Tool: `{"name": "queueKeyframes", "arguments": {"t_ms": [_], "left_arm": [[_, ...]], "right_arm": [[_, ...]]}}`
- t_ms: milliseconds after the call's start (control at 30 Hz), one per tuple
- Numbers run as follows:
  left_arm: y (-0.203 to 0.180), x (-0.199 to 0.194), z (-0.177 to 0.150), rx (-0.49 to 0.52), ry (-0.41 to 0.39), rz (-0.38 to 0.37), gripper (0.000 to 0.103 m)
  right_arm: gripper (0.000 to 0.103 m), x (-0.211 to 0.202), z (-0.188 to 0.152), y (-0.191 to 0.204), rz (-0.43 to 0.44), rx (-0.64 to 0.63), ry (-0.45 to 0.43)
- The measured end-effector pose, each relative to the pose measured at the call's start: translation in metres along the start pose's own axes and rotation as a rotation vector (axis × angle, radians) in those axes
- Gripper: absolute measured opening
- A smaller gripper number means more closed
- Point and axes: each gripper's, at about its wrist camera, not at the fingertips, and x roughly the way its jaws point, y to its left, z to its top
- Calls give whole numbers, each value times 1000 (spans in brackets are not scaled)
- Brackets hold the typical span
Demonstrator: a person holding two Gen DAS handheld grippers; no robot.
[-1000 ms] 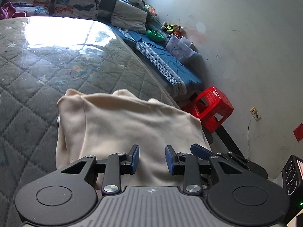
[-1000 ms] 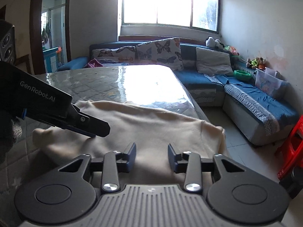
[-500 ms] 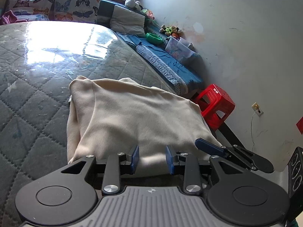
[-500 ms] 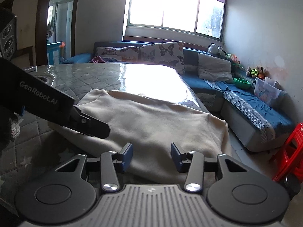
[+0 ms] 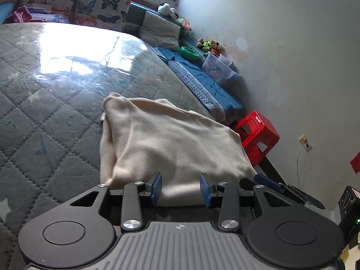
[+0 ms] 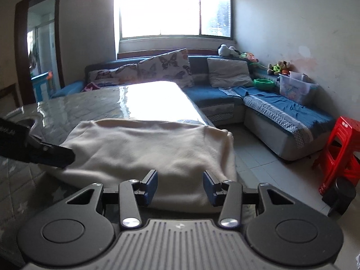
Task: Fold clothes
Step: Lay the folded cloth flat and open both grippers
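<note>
Sunlit quilted mattress (image 5: 56, 103) is carrying the folded cream garment (image 5: 171, 139) at its near corner. I'm backing my left gripper (image 5: 181, 189) and right gripper (image 6: 180, 187) away from its hem, both spread and empty, so this fold looks released.

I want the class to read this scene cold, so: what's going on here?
A person with a gripper in each hand is folding a cream garment on a quilted mattress. The garment lies folded over, near the mattress's edge beside the sofa. The left gripper and right gripper are both open at the garment's near edge, gripping nothing. A red stool stands on the floor to the right.
</note>
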Motion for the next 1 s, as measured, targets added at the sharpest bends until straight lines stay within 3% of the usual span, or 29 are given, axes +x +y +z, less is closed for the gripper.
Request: {"name": "queueKeyframes", "arguments": {"t_ms": [133, 567, 700, 900, 1000], "left_arm": [[8, 0, 1, -30, -2, 13, 40], [12, -2, 6, -71, -10, 18, 41], [6, -5, 5, -59, -12, 24, 53], [0, -9, 3, -36, -24, 33, 60], [-1, -12, 1, -31, -30, 31, 69]], "right_arm": [[45, 9, -6, -8, -24, 37, 28], [48, 10, -2, -6, -14, 47, 5], [53, 5, -1, -1, -18, 42, -2], [56, 1, -3, 5, -19, 49, -8], [58, -2, -5, 8, -20, 58, -13]]}}
